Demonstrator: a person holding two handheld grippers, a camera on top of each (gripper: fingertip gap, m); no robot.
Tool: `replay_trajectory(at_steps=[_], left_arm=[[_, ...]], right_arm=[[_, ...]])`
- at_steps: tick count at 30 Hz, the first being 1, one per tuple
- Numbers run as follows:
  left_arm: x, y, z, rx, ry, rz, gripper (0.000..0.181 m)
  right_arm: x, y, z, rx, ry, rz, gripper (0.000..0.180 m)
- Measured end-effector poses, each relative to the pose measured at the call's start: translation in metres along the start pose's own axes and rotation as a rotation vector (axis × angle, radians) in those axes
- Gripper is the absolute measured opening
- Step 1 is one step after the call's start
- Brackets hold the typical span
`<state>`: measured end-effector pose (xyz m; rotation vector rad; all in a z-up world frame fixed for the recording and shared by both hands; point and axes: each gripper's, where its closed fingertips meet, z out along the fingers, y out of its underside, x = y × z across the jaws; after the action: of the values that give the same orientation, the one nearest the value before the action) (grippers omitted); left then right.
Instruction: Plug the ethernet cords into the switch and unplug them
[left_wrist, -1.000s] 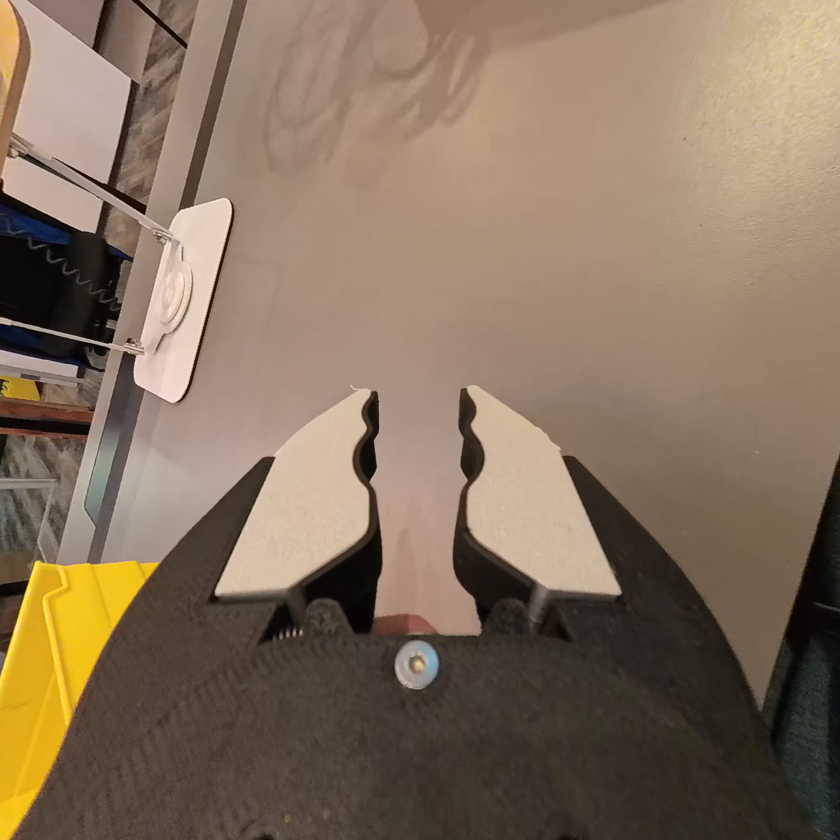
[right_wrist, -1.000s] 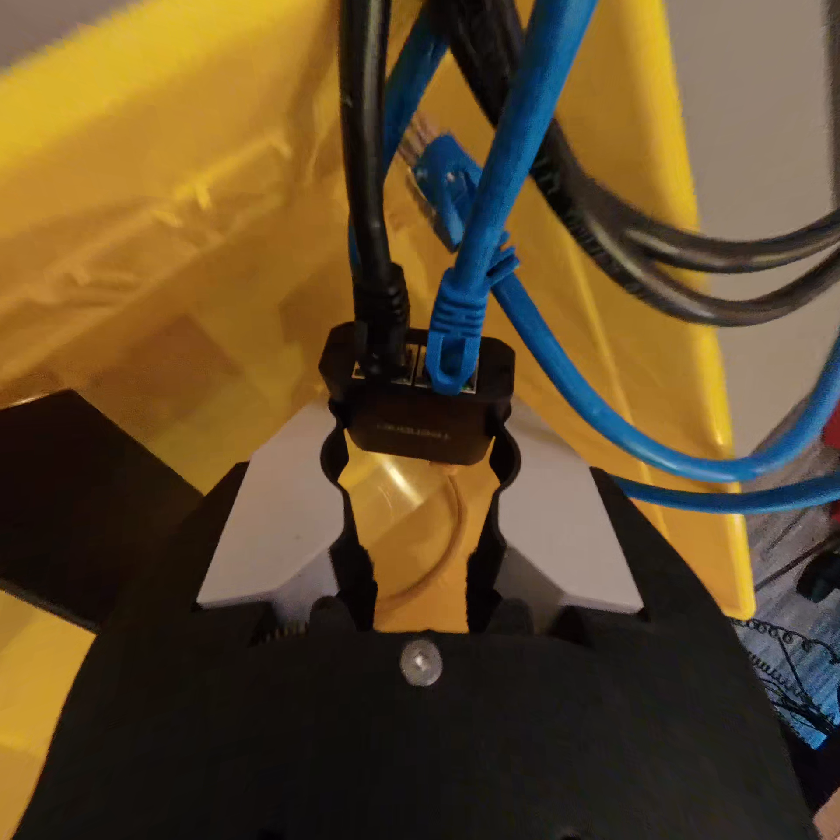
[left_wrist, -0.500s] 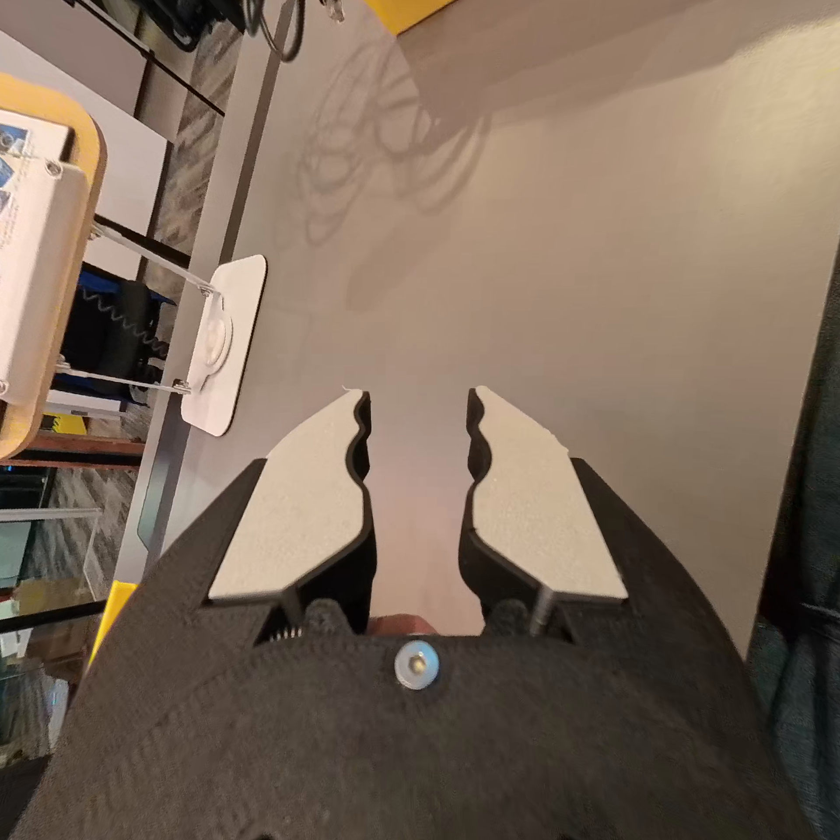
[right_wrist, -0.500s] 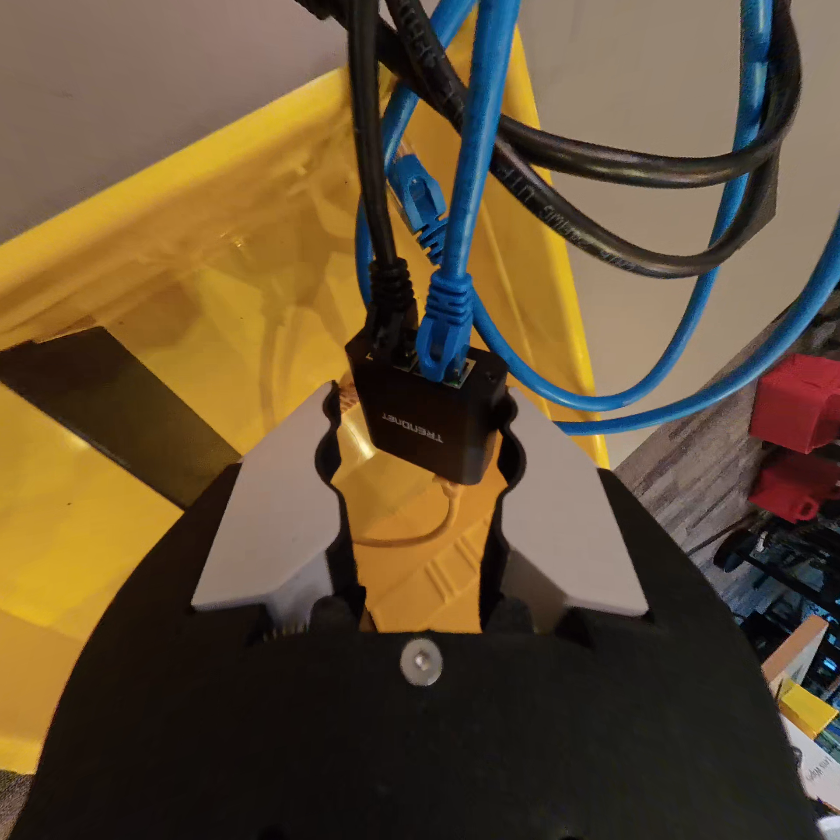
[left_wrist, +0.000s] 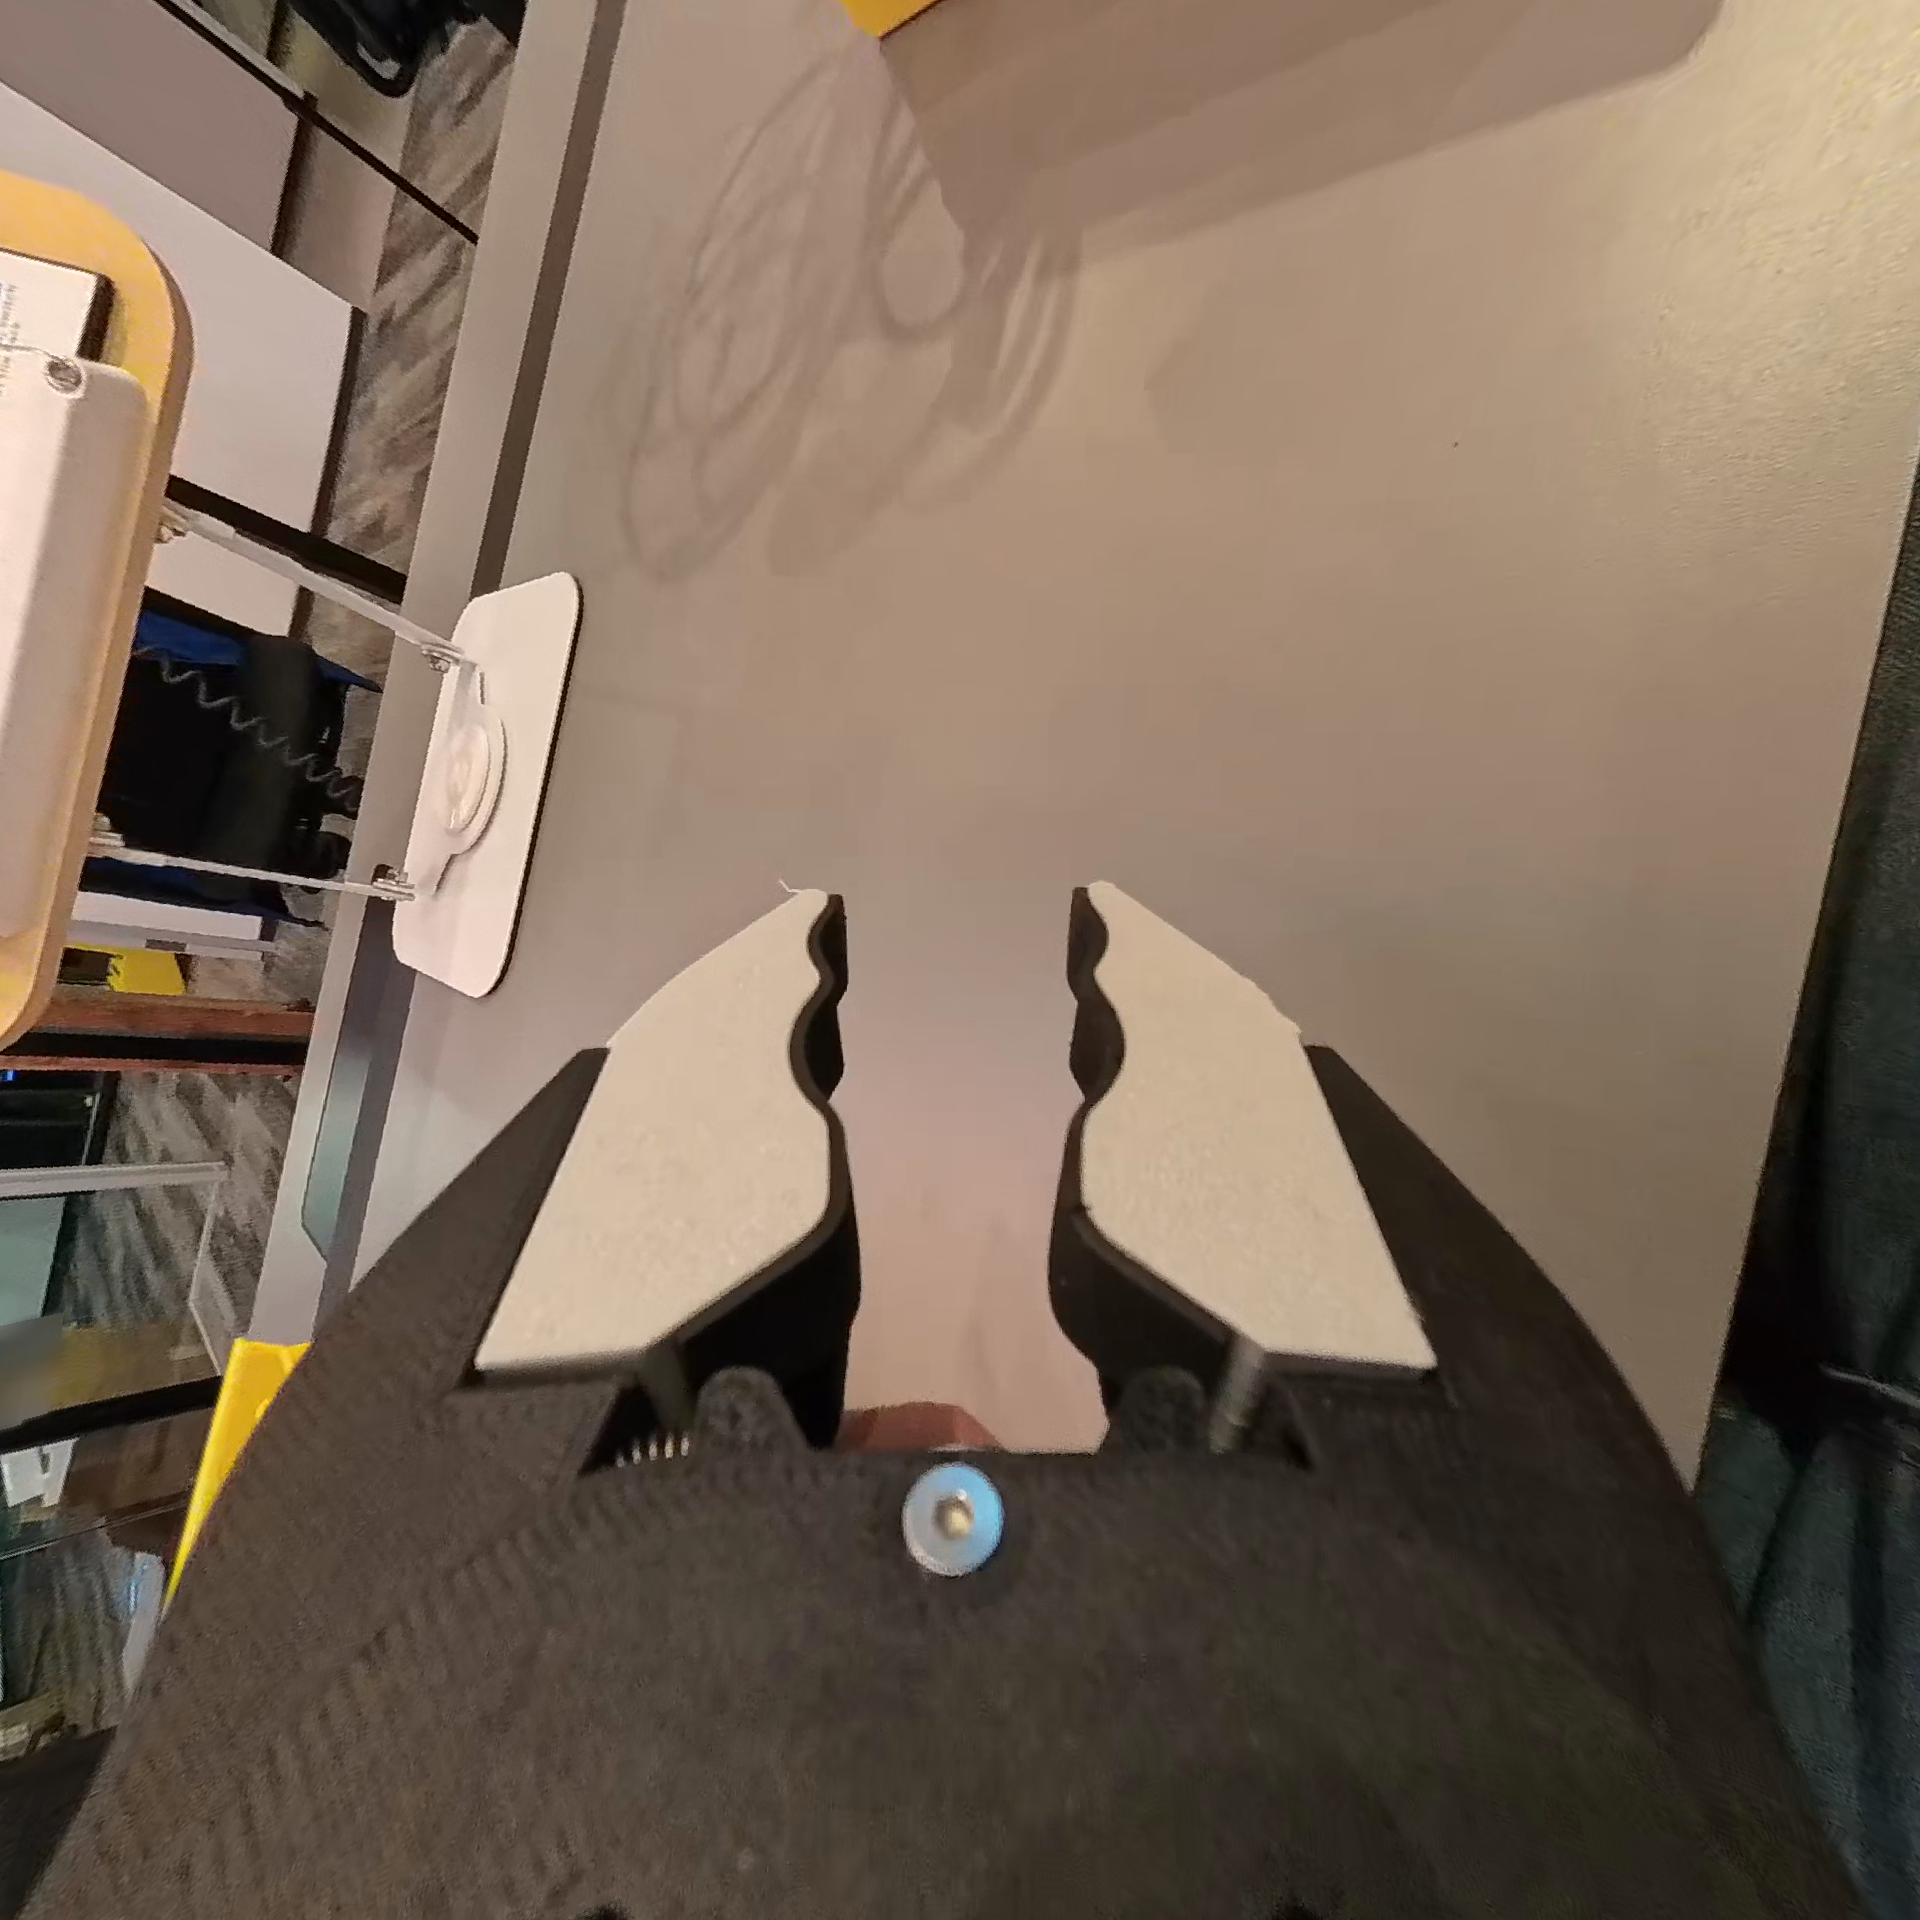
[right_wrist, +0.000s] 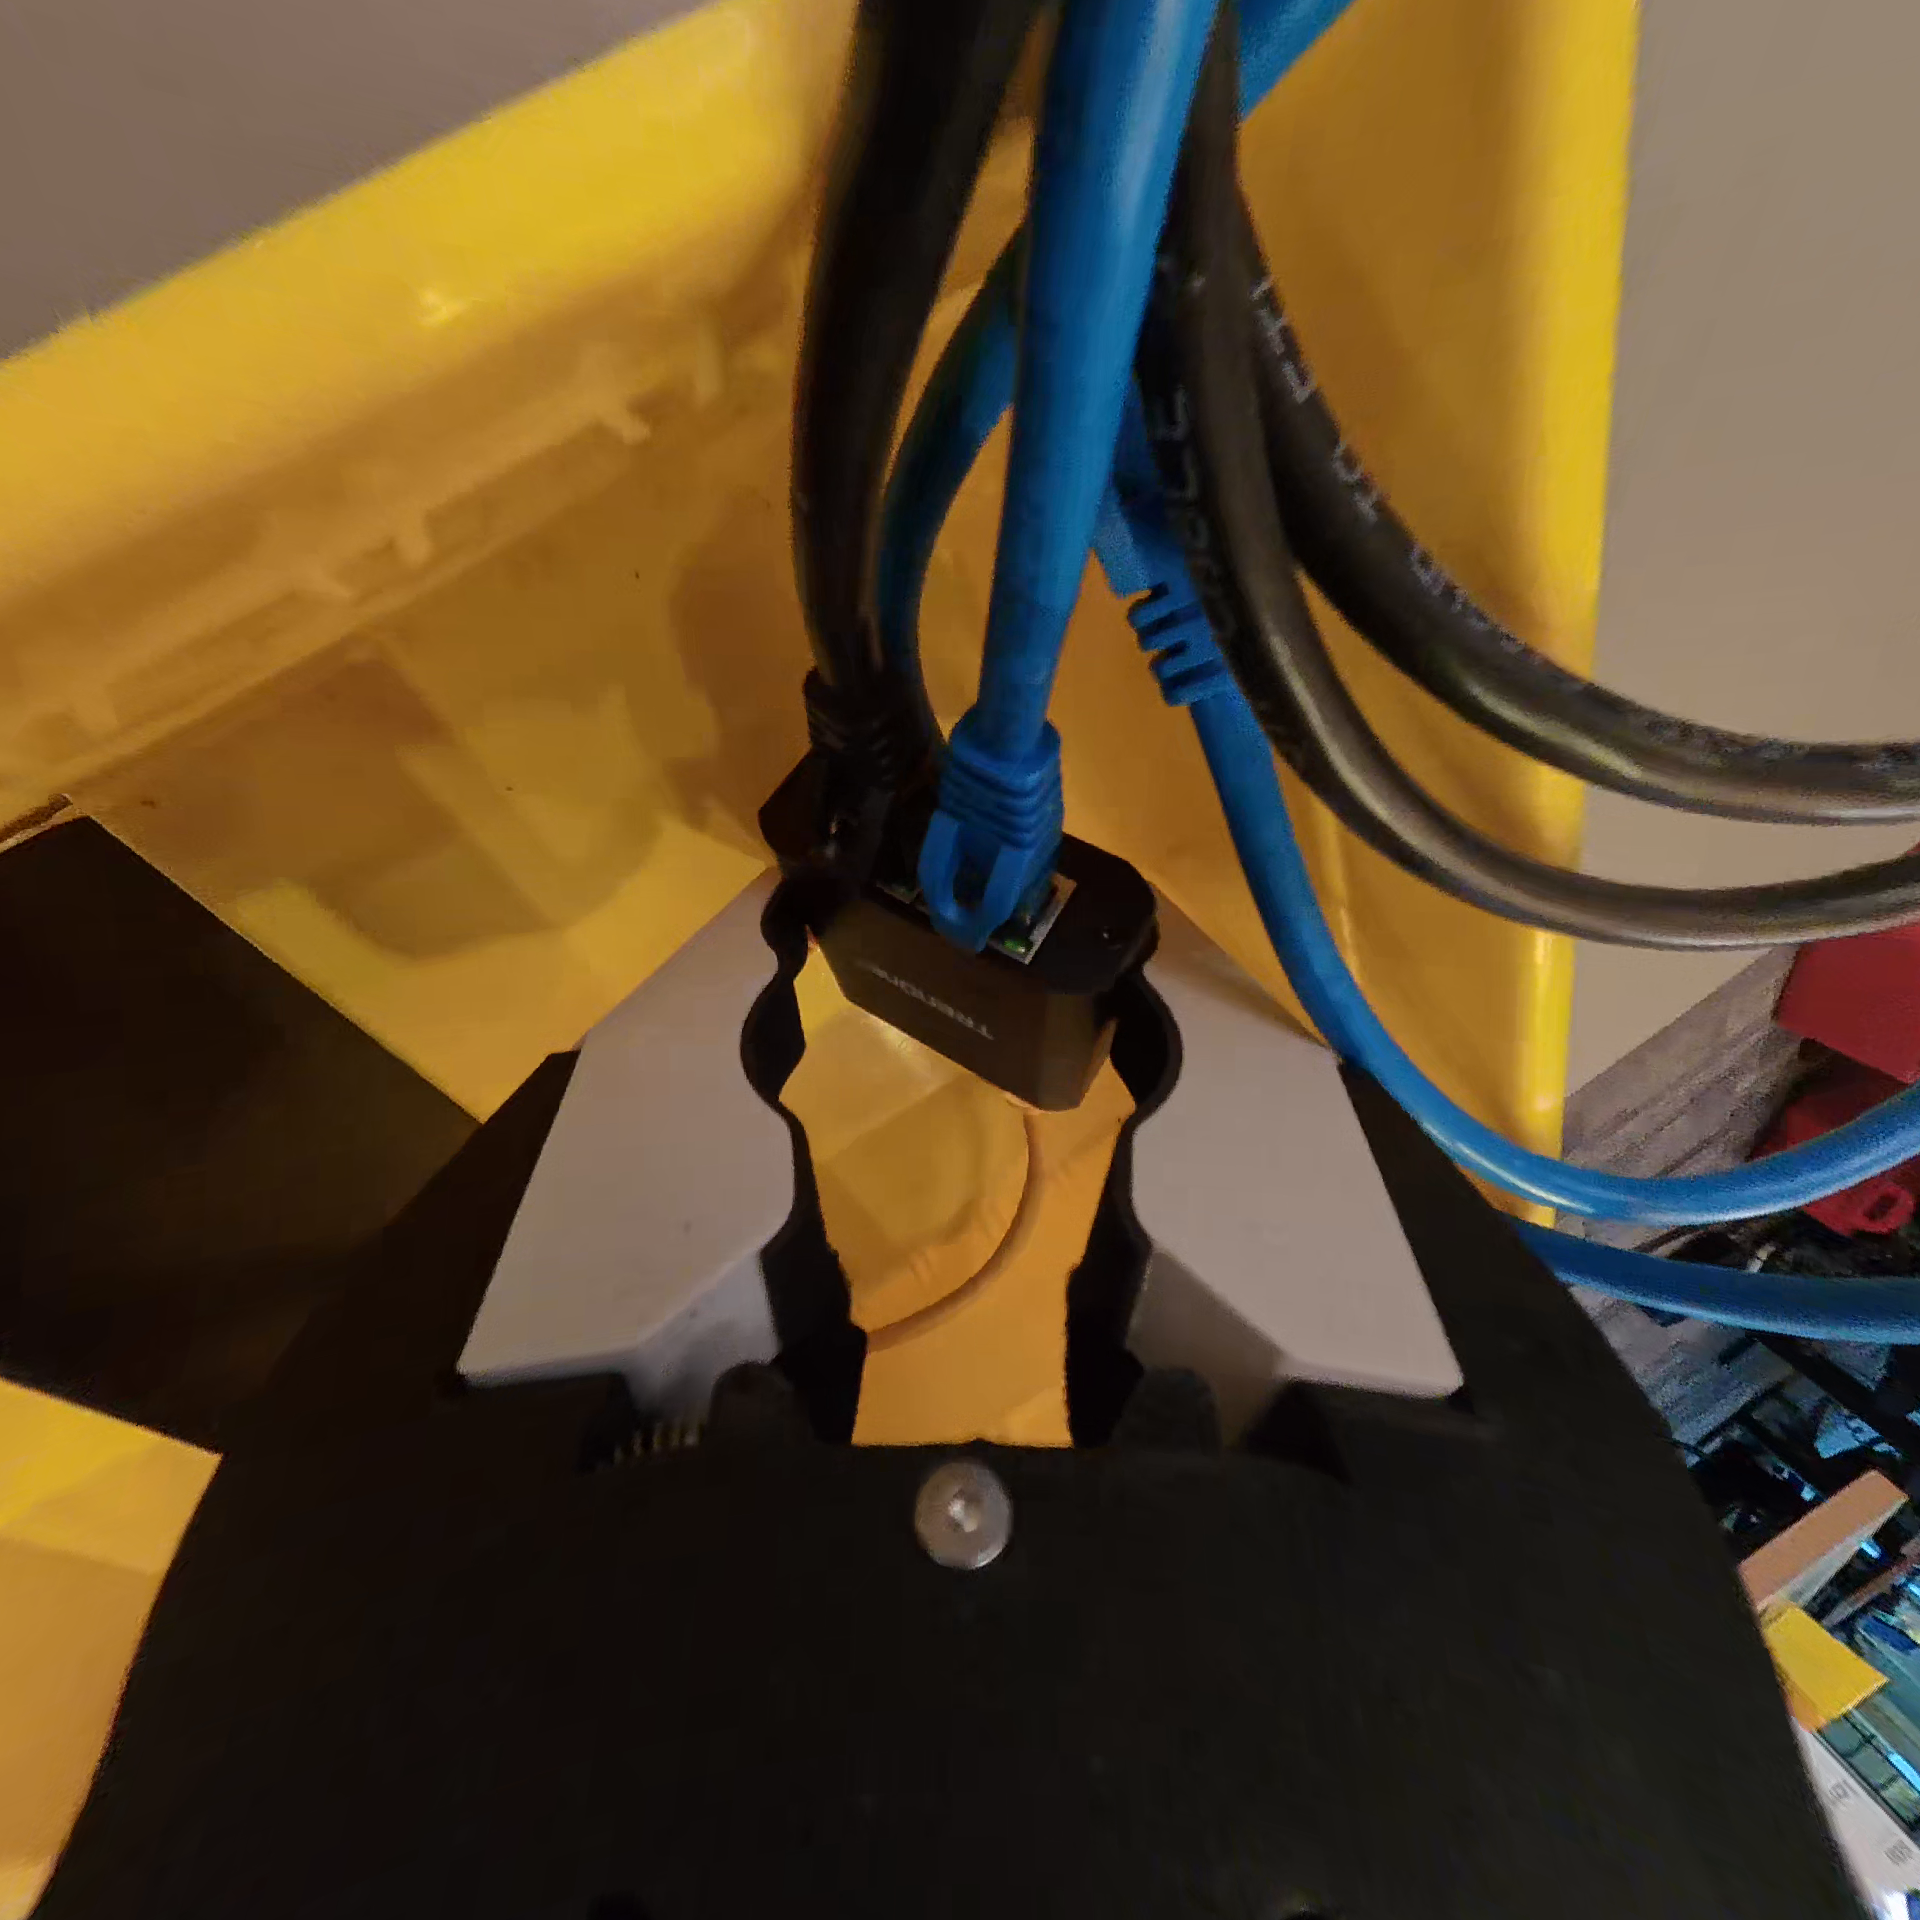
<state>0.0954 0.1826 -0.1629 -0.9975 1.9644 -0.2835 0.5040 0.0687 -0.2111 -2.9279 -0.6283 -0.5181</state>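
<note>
The left tool (left_wrist: 956, 914) is spread wide over the bare gray desk (left_wrist: 1299, 623), holding nothing.

The right tool (right_wrist: 961, 925) pinches the small black switch (right_wrist: 987, 987) above the yellow bin (right_wrist: 416, 468). A blue cord (right_wrist: 997, 810) and a black cord (right_wrist: 852, 738) are plugged into it.

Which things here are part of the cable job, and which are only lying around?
Part of the job:
- black switch, held in the right gripper
- blue ethernet cord, plugged in
- black cord, plugged in
- left gripper, empty

Lying around:
- yellow bin
- white stand base
- grey table
</note>
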Motion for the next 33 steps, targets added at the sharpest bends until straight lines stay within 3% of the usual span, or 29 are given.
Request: replay_trajectory(at_steps=[11, 18, 33], left_arm=[[0.003, 0.005, 0.002, -0.019, 0.015, 0.002, 0.041], [0.001, 0.009, 0.001, -0.028, 0.011, 0.0, 0.041], [0.004, 0.008, 0.005, -0.028, 0.025, -0.002, 0.042]], right_arm=[[0.01, -0.027, 0.003, -0.281, 0.057, -0.272, 0.06], [0.01, -0.057, -0.004, -0.131, 0.132, -0.194, 0.064], [0.012, -0.057, -0.063, 0.089, 0.172, -0.113, 0.069]])
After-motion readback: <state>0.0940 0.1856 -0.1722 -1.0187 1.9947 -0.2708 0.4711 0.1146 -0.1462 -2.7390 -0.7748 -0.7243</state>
